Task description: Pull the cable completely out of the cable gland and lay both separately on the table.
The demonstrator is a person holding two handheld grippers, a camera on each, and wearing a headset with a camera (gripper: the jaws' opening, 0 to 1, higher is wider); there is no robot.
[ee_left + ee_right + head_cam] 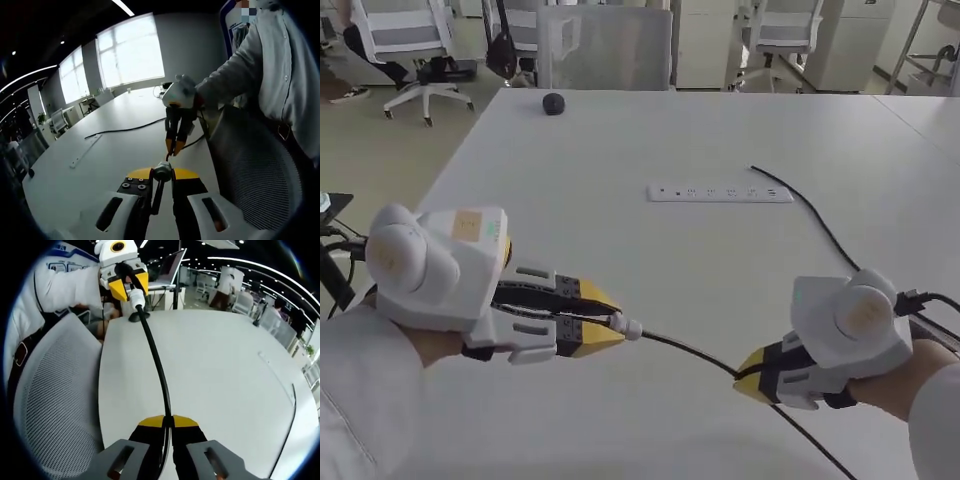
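Pulling cable from cable gland
Lower left, left hand-held gripper is clamping the cable gland; lower right, right hand-held gripper is pinching the cable; next, the 2 need drawing apart.

White sleeves, white grippers, yellow-tipped jaws.

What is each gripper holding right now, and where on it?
The left gripper is shut on the white cable gland; the right gripper pinches the black cable partway along, apart from the gland.
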